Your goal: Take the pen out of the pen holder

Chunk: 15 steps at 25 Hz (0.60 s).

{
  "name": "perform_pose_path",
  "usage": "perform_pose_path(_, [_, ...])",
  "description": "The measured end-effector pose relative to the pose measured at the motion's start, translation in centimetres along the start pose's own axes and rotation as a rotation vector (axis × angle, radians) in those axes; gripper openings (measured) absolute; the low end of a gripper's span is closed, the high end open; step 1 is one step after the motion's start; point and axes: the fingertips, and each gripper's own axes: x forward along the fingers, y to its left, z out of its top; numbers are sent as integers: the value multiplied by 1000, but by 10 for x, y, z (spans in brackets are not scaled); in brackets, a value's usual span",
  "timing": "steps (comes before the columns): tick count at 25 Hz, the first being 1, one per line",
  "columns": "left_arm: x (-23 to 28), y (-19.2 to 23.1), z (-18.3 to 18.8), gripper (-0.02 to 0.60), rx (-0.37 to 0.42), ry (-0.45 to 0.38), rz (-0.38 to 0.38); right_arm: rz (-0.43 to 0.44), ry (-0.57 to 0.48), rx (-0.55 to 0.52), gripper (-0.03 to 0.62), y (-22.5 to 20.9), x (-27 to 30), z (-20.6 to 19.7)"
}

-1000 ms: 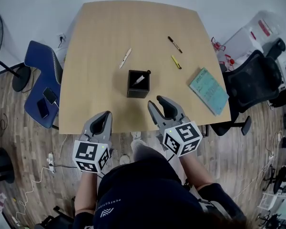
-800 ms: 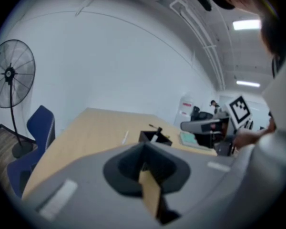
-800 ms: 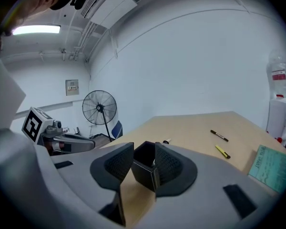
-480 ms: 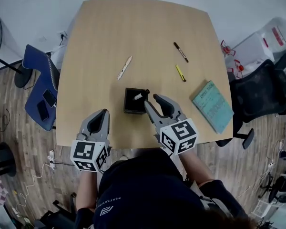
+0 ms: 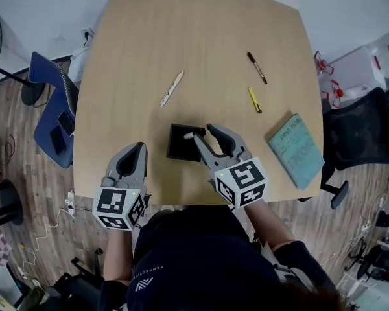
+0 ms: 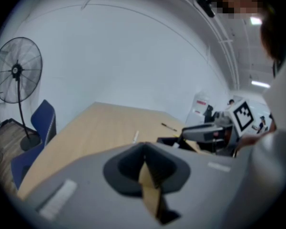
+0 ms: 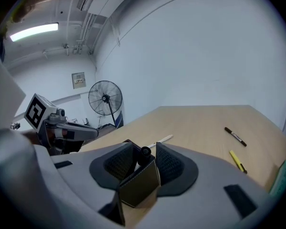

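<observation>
At the lower left of the head view the left gripper (image 5: 137,150) hangs over the near edge of the counter (image 5: 201,37), its jaws closed on nothing and well apart from the holder. Above it, left of centre, a white pen (image 5: 172,88) lies loose on the wood. At centre stands the black holder (image 5: 180,144), and the pen (image 5: 188,135) to be taken leans in it with its top poking out at the upper right corner. Just right of that, the right gripper (image 5: 204,133) has its jaws wide and opening, and its own view shows the pen's dark end and a corner of the holder between them, with the pads not yet pressing on either. So I'd call this the reach, with the grasp itself not yet made. The next move, as I judge it, calls for the jaws to close on the pen alone, above the holder's rim, and then draw it up along its lean. The holder looks light, so it may tip or come along unless the left gripper steadies it. Further right lie a black pen (image 5: 257,67) and a yellow pen (image 5: 254,100), and at the right edge a teal notebook (image 5: 298,149). Counted: four pens, one in the holder and three loose; one holder; one notebook; two grippers.
</observation>
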Motion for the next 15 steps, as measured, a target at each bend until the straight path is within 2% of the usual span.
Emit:
perform_pose_path(3, [5,2,-3,8,-4,13,7,21,16,-19,123,1,5,-3])
perform_pose_path(15, [2,11,-15,8,-18,27,-2,-31,30,-125,81,5,11,-5])
